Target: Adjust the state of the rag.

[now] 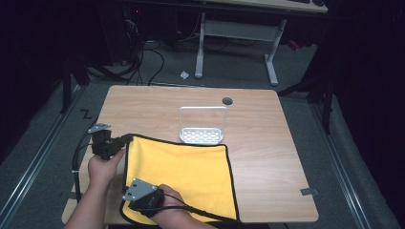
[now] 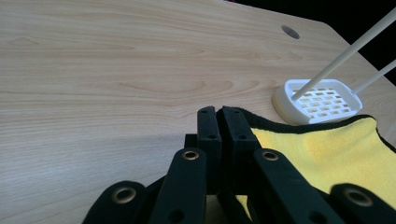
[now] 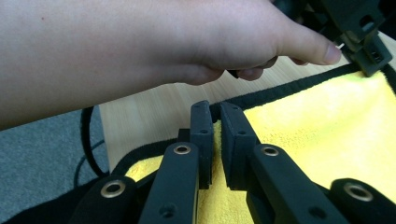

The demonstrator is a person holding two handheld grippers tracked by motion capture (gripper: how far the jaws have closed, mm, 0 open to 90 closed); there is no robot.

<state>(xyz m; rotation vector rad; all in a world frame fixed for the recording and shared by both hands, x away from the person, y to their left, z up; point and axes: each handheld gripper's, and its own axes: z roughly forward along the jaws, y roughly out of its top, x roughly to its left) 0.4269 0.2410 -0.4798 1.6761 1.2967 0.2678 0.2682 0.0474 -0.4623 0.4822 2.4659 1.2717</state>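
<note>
One yellow cloth (image 1: 184,169) and one white rack (image 1: 202,125) sit on the table (image 1: 267,143). Both grippers, left (image 2: 219,114) and right (image 3: 215,112), clench its left edge. Floor shows in the high view.

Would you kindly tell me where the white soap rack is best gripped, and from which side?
Grip the white soap rack by the top bar of its upright wire handle, coming from above. The bar is thin, raised and clear, while the yellow cloth crowds the tray's near edge.

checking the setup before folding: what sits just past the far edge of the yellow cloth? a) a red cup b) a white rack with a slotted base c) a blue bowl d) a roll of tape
b: the white rack with its slotted base stands on the table at the far edge of the yellow cloth.
</note>
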